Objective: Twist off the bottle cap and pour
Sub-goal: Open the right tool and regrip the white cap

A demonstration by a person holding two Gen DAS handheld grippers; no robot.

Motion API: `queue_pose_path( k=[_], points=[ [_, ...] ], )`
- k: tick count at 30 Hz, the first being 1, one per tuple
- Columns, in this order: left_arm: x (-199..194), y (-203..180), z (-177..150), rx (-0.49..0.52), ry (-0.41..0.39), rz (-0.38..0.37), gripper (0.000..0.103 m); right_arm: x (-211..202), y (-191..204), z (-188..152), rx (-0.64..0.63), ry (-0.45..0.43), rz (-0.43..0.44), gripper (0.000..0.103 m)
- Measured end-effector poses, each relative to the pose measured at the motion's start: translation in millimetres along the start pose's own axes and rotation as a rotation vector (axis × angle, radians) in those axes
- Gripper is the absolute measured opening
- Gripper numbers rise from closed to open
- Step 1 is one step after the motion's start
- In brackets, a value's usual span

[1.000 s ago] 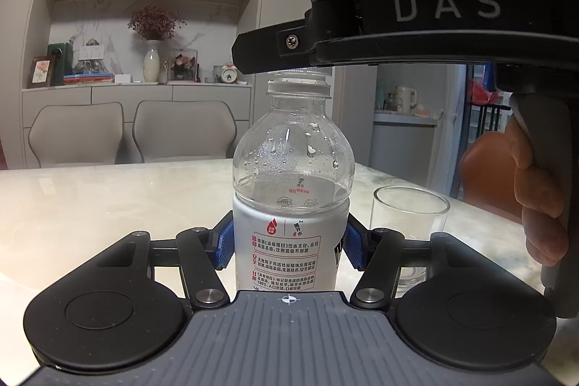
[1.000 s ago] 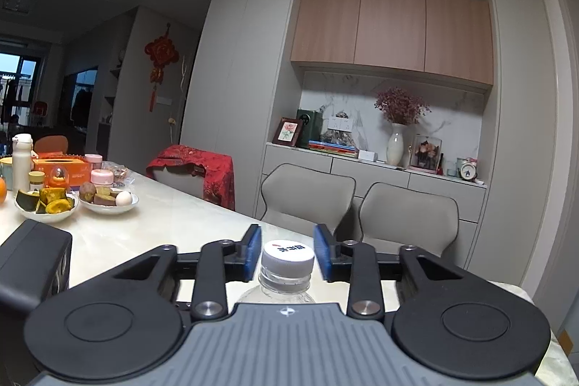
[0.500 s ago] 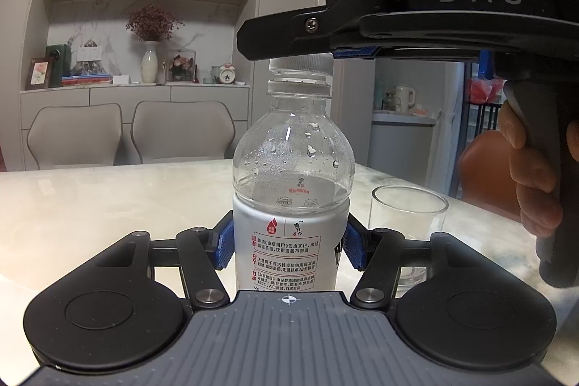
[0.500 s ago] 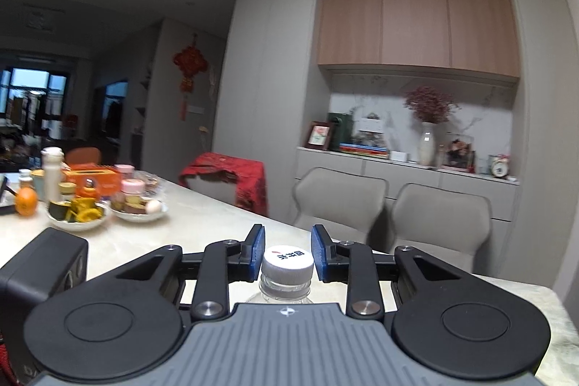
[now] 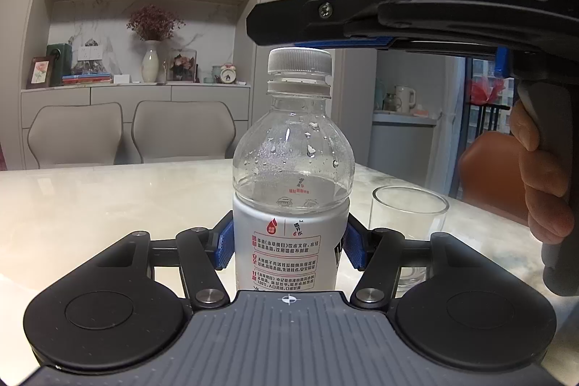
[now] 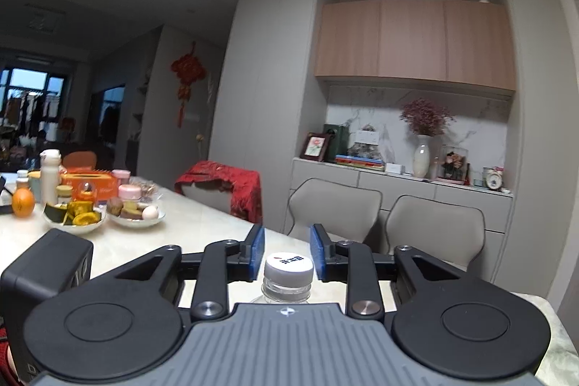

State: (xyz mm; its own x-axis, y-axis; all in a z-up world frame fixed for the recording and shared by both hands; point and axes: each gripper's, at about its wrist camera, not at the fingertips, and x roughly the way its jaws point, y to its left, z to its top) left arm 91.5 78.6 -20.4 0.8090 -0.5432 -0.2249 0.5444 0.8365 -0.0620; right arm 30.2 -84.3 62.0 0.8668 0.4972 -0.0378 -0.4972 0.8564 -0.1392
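Note:
A clear water bottle (image 5: 293,169) with a white label stands upright on the marble table (image 5: 108,205). My left gripper (image 5: 289,246) is shut on its labelled body, blue pads pressing both sides. The white cap (image 5: 299,60) sits on the neck. My right gripper (image 5: 275,24) hovers level just over the cap, held by a hand (image 5: 542,176). In the right wrist view its jaws (image 6: 287,250) are opening; the cap (image 6: 288,266) lies low between the blue pads, and neither pad touches it. An empty glass (image 5: 409,219) stands right of the bottle.
Two bowls of food (image 6: 76,216), an orange, jars and a tissue box crowd the table's far left end. A black camera block (image 6: 47,270) sits close at lower left. Grey chairs (image 5: 181,129) line the far table edge.
The right gripper's pads have come off the cap and spread apart, and the gripper has lifted a little, so the whole cap now shows. Bottle and left gripper have not moved.

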Motion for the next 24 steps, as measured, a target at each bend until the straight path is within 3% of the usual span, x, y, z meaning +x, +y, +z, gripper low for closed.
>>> queue_pose_path(
  k=[7, 10, 24],
  points=[
    [-2.3, -0.2, -4.1, 0.003, -0.001, -0.001, 0.059, 1.7, 5.4, -3.6, -0.010, 0.010, -0.058, 0.055],
    [-3.3, -1.4, -4.7, 0.006, -0.001, -0.001, 0.059, 6.2, 4.1, -5.6, 0.015, 0.031, -0.068, 0.033],
    [-7.1, -3.6, -6.1, 0.000, 0.000, -0.002, 0.059, 13.0, 0.8, -8.4, 0.008, 0.070, -0.021, 0.032]
  ],
)
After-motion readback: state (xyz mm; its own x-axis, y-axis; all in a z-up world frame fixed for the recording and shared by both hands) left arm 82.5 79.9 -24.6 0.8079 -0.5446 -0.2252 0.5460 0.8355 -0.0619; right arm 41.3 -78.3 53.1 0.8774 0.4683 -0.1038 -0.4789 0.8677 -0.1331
